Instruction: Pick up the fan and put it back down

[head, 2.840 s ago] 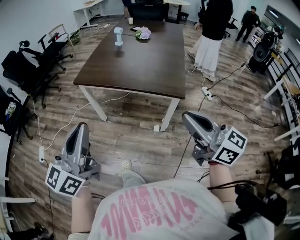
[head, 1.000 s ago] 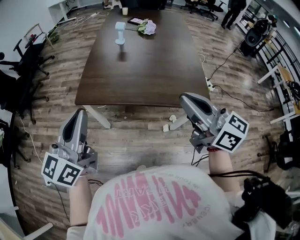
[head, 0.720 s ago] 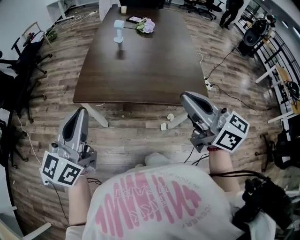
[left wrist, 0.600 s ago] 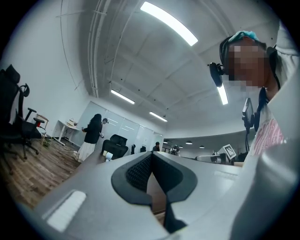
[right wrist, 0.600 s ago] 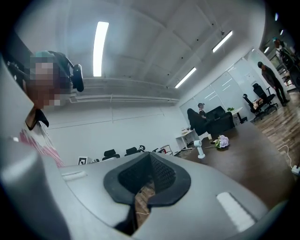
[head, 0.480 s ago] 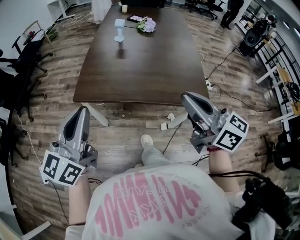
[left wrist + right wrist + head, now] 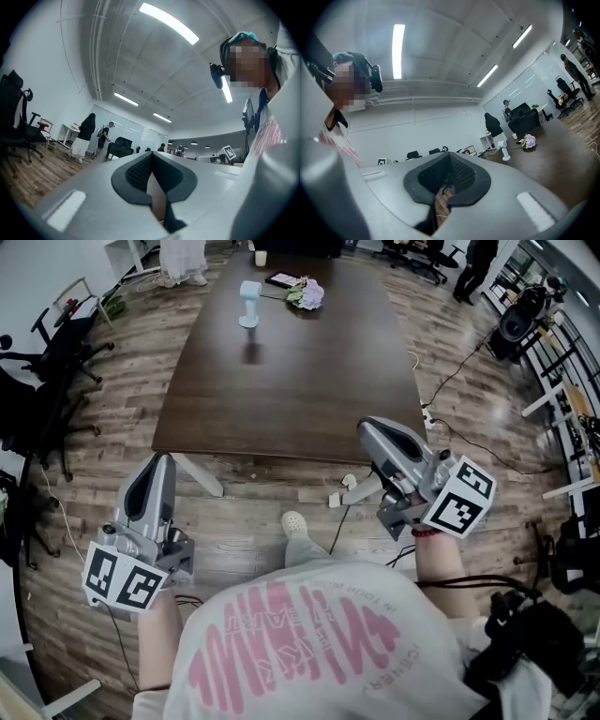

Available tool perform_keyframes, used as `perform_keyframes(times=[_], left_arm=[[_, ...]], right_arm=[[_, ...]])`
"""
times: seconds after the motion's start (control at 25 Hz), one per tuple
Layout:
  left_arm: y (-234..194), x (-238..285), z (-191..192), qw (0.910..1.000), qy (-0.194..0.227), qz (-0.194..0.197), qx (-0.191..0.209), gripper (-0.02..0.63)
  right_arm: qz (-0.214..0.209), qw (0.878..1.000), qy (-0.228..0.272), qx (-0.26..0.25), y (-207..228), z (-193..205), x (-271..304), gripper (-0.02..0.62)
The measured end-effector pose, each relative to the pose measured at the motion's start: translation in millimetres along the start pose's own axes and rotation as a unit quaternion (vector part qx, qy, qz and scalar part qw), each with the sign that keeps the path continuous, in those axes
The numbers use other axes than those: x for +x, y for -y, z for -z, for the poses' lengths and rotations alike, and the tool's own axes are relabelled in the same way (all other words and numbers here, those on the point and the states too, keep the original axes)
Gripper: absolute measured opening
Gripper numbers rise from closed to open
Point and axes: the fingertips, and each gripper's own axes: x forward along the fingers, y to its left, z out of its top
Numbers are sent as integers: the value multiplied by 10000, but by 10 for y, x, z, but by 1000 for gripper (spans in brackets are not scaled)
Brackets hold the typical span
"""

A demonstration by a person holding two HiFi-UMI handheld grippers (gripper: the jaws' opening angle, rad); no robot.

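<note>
Seen from above, a large open office with a wood-plank floor [image 7: 103,456]. At the far left, black office chairs [image 7: 47,343] stand along the wall.

Low on the left, the left gripper [image 7: 160,463] is held out over the floor. Its jaws are closed together with nothing between them.

In the middle stands a long, dark brown bench [image 7: 300,390] on white legs [image 7: 204,474]. Most of its top is bare. The fan [image 7: 249,304], small and pale with a round base, stands upright near the far end of the bench, left of centre and well apart from both grippers. Just to its right lies a bunch of lilac flowers [image 7: 309,294] beside a flat dark item [image 7: 281,279]. A small pale cup [image 7: 261,258] sits at the far edge. Beyond that end, a person in a long white skirt [image 7: 178,257] stands on the floor.

Below the near edge of the bench, a white shoe [image 7: 293,521] of the person holding the grippers shows on the floor.

To the right, the right gripper [image 7: 367,427] reaches over the near right corner of the bench. Its jaws are shut and hold nothing.

Further right, black cables and a white power strip [image 7: 429,418] trail across the floor. A black speaker [image 7: 514,324] stands near the right wall, and another person [image 7: 478,257] stands at the top right.
</note>
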Motion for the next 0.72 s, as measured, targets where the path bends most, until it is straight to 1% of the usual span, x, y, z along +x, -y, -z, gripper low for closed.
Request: perform_keyframes(times=[0.16, 0.28, 0.4, 0.72], left_arm=[[-109, 183, 25, 10000, -22, -52, -15, 18], [-210, 338, 38, 9999, -22, -95, -58, 18], [-306, 481, 46, 9999, -18, -149, -63, 18], [-553, 890, 111, 9994, -105, -298, -124, 18]], right_arm=[[-37, 10000, -35, -7, 187, -77, 163, 5], [33, 10000, 60, -52, 369, -189, 285, 5], [6, 10000, 89, -31, 545, -275, 412, 5], [-128, 9999, -48, 75, 1001, -356, 750, 5]])
